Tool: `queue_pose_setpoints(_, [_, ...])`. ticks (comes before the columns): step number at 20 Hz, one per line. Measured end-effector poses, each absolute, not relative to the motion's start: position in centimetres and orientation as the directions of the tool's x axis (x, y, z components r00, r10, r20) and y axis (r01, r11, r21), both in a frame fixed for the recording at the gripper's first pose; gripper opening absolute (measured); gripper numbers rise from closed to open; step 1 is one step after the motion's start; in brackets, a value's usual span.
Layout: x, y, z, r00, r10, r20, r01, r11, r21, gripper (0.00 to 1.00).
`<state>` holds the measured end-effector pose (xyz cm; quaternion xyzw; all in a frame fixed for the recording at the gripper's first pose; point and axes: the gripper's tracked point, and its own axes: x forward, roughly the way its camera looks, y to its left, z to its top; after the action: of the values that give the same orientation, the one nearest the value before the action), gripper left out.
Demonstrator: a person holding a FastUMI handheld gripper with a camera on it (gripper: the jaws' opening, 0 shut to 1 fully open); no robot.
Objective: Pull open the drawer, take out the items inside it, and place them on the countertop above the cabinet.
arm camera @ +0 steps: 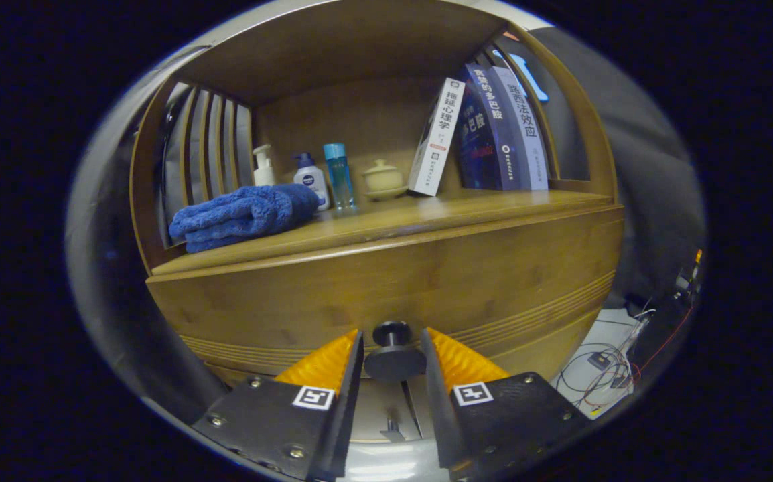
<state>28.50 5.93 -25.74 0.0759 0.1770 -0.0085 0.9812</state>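
- jaws (393,351) stand on either side of the drawer's dark round knob (394,355); the knob sits right between the two fingers, which look to be at or very near its rim, but whether both press on it cannot be told.
- drawer front (427,281) is the broad wooden panel just beyond the fingers, with fine grooved lines running along its lower part; it looks closed, and nothing inside it can be seen.
- bench (427,211), the wooden top above the drawer, carries a row of things under a wooden roof with slatted sides.
- folded blue towel (242,215) lies at the left end of the bench, near its front edge.
- behind the towel stand a white pump bottle (264,167), a white bottle with a dark blue pump (310,179) and a tall clear blue bottle (338,175), close together in a line.
- small pale lidded cup (383,179) sits on a saucer just right of the blue bottle.
- white book (436,137) leans to the right against two dark blue books (494,127) that stand further right, also tilted.
- tangled cables (611,365) lie on a pale floor to the right of the cabinet, well apart from the fingers.
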Motion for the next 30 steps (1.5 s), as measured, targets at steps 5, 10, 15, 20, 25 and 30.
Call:
queue_pose_setpoints(5, [28.3,5.9,-26.1,0.925,0.024,-0.380,0.021,0.993,0.115,0.39])
queue_pose_setpoints(10, [26.3,5.9,-25.7,0.919,0.043,-0.391,-0.002,0.994,0.105,0.33])
queue_pose_setpoints(15, [22.0,5.7,-25.0,0.926,0.033,-0.376,0.006,0.995,0.100,0.33])
queue_pose_setpoints(20, [17.6,5.3,-24.5,0.930,0.008,-0.367,0.024,0.996,0.083,0.33])
queue_pose_setpoints(25, [14.2,5.1,-24.8,0.918,-0.026,-0.396,0.051,0.997,0.054,0.33])
queue_pose_setpoints(30, [11.5,5.0,-24.9,0.908,-0.041,-0.417,0.065,0.997,0.044,0.33])
